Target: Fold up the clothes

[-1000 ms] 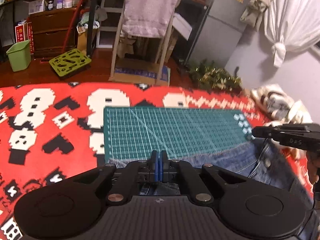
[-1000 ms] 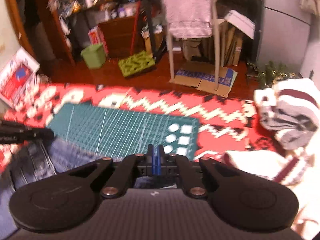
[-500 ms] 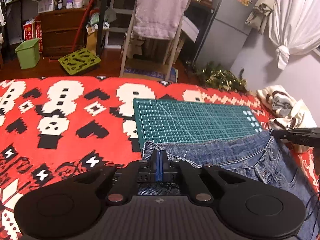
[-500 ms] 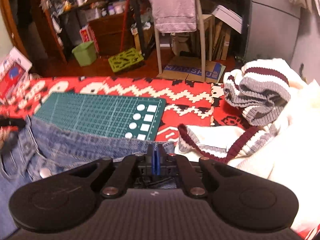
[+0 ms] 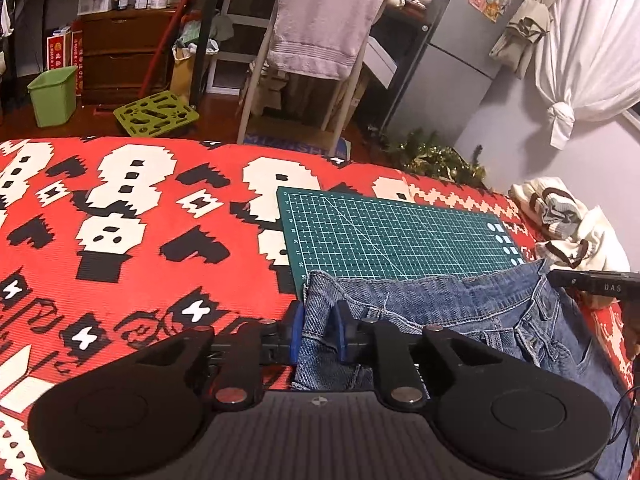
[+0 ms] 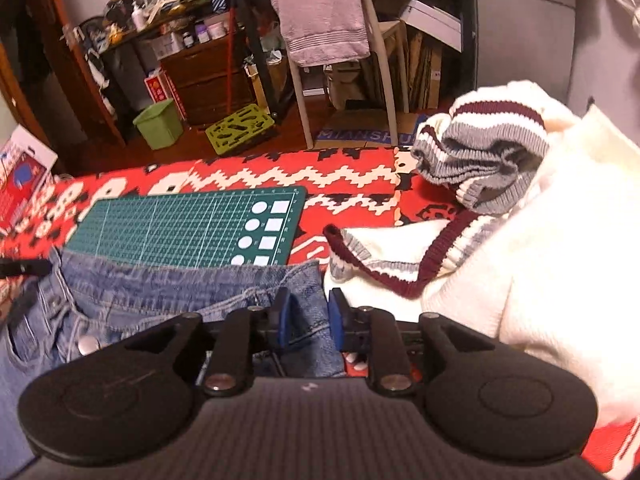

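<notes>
Two grippers work a pair of blue jeans (image 5: 460,312) spread on a red, black and white patterned blanket (image 5: 132,240), and we hold one in each hand. Our left gripper (image 5: 319,330) has its blue-padded fingers (image 5: 297,330) parted a little, one on each side of the left end of the denim waistband; the cloth runs between them, though neither pad seems to be pressed against it. Our right gripper (image 6: 307,320) stands the same way at the right end of the waistband, jaws slightly apart with a fold of denim lying loose in the gap. The jeans lie at the near edge of the blanket, their waistband stretched left to right, its far edge overlapping the near edge of a green cutting mat (image 5: 392,236) that lies flat on the blanket. In the left wrist view the tip of our right gripper shows at the far right, just above the fly. To the right of the jeans, touching their corner, sits a heap of cream knitwear (image 6: 520,272) with maroon and grey stripes. Beyond the blanket, a pale chair (image 5: 304,92) draped with a pinkish towel (image 5: 324,24) stands on a wooden floor, with a green bin (image 5: 54,94) and a lime perforated tray (image 5: 156,114) to its left, and a white knotted curtain (image 5: 580,48) hangs at far right.
</notes>
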Motion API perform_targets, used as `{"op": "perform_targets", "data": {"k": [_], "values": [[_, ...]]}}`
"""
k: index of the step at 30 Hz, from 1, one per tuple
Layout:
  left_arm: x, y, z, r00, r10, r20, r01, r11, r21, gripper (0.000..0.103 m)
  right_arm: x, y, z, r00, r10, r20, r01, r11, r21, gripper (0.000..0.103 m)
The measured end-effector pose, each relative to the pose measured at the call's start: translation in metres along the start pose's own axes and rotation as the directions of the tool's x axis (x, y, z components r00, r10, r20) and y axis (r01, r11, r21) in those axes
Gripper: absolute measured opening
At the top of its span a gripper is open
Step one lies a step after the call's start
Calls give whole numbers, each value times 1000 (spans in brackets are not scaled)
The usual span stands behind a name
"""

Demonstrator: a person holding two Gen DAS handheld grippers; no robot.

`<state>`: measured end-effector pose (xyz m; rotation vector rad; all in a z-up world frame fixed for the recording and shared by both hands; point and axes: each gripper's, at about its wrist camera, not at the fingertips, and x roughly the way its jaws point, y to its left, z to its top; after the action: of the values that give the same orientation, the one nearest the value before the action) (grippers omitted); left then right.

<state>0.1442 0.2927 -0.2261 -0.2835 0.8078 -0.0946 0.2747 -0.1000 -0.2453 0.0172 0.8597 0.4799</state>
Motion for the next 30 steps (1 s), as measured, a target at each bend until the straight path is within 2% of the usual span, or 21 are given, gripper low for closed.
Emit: {"op": "perform_targets", "data": {"k": [3, 6, 11, 13, 15, 16, 17, 19, 20, 22, 24, 26, 27, 30], "values": [[-4, -10, 0, 999, 46, 12, -47, 996, 70, 9, -1, 10, -1, 999, -48, 11, 48, 996, -75, 7], [-5, -18, -3, 996, 84, 31, -87, 987, 132, 9, 0, 17, -5, 995, -99, 26, 101, 990, -101, 6], [-4, -13, -4, 996, 81, 35, -84, 992, 98, 10, -3, 15, -3, 994, -104, 37, 107, 992, -67, 8], [-8, -14, -3, 994, 100, 48, -104, 990, 96, 18, -12, 17, -2, 993, -107, 54, 111, 992, -63, 9], [-15, -17, -2, 990, 120, 75, -127, 987, 97, 23, -25, 23, -2, 991, -111, 82, 118, 989, -91, 18], [-20, -18, -2, 989, 120, 88, -128, 987, 93, 25, -32, 28, -2, 991, -98, 93, 108, 989, -104, 19], [-24, -19, -1, 989, 113, 99, -122, 989, 86, 25, -38, 32, -2, 993, -70, 98, 81, 991, -110, 19], [-33, -25, -2, 991, 65, 115, -73, 995, 70, 22, -46, 50, -5, 995, 38, 92, -27, 992, -120, 19], [-35, -32, -3, 993, 32, 115, -40, 997, 70, 21, -45, 63, -7, 994, 72, 77, -61, 989, -137, 19], [-37, -48, -6, 994, -46, 103, 38, 996, 79, 10, -41, 91, -13, 990, 133, 41, -125, 977, -170, 19], [-31, -69, -13, 991, -117, 72, 110, 989, 100, 10, -32, 115, -22, 984, 175, 17, -169, 968, -187, 19], [-18, -88, -20, 987, -154, 33, 149, 981, 122, 9, -20, 133, -26, 984, 178, 3, -175, 967, -185, 14], [-9, -96, -24, 988, -153, 12, 150, 980, 132, 6, -15, 141, -30, 984, 177, -8, -175, 968, -181, 8], [11, -107, -31, 991, -137, -12, 137, 982, 130, 4, -1, 154, -34, 987, 163, -11, -162, 970, -181, 6]]}}
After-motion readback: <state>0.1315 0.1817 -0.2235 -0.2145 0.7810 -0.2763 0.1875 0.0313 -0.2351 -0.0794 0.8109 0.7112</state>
